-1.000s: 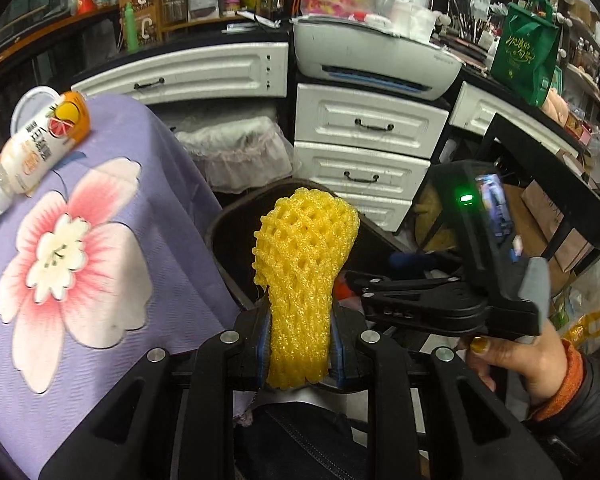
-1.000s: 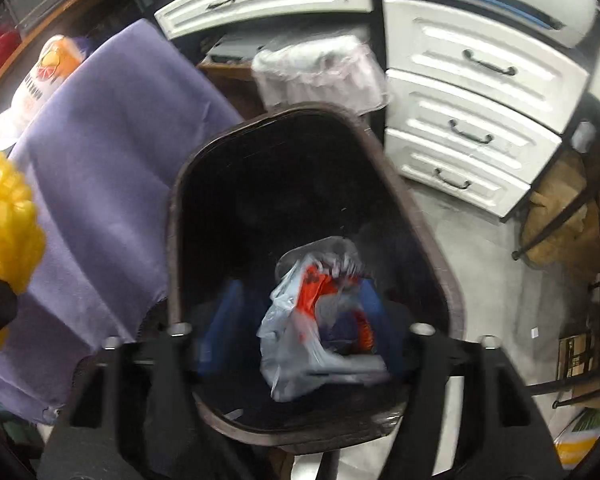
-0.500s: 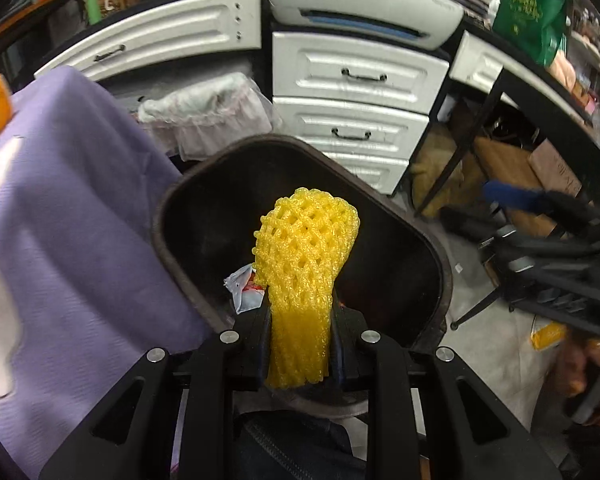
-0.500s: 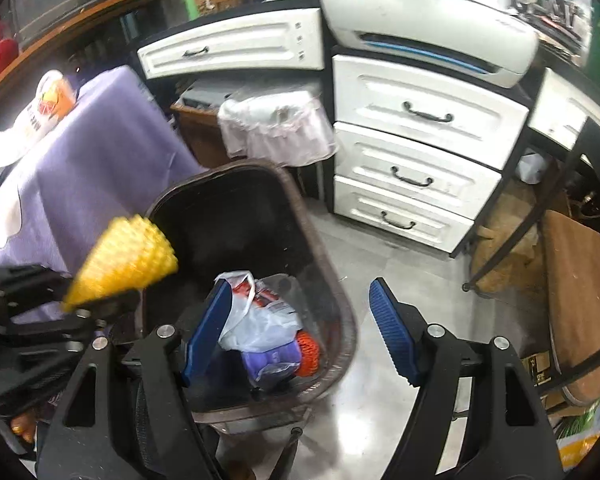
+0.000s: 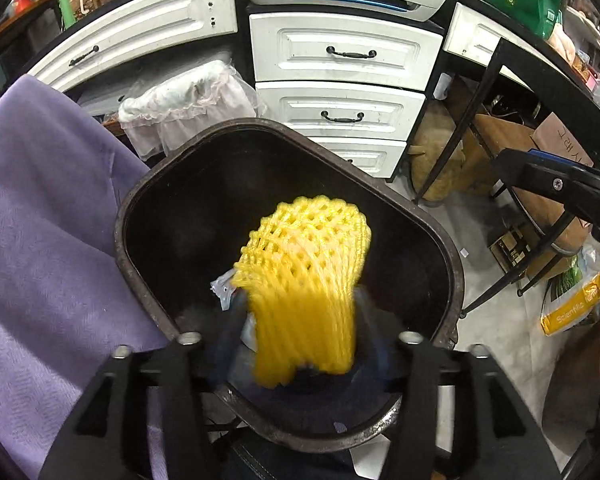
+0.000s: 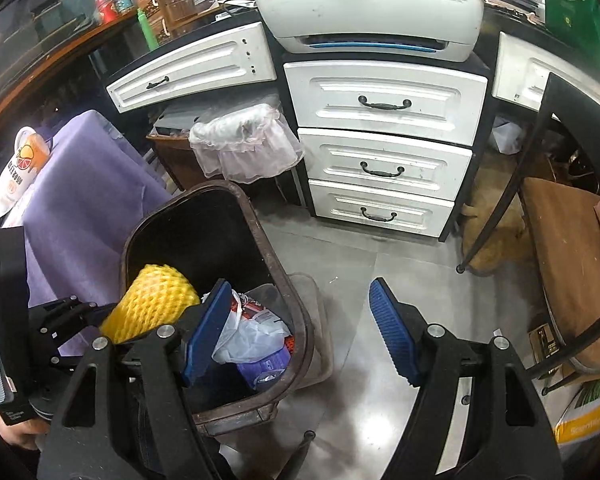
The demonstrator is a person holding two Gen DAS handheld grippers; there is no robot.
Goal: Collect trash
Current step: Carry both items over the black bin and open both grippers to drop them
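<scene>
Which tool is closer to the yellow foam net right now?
Left. The left tool has the net between its opening jaws above the bin; the right tool is open, beside the bin.

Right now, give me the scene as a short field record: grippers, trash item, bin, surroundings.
left gripper: over the bin, jaws opening, yellow foam net between them, blurred
foam net: above the bin's mouth, not yet at the bottom
right gripper: open, nothing between its pads, beside the bin over the floor
bin: dark, open top, on the floor next to the purple cloth
bin contents: crumpled plastic bag and wrappers
behind: white drawers, printer on top
</scene>
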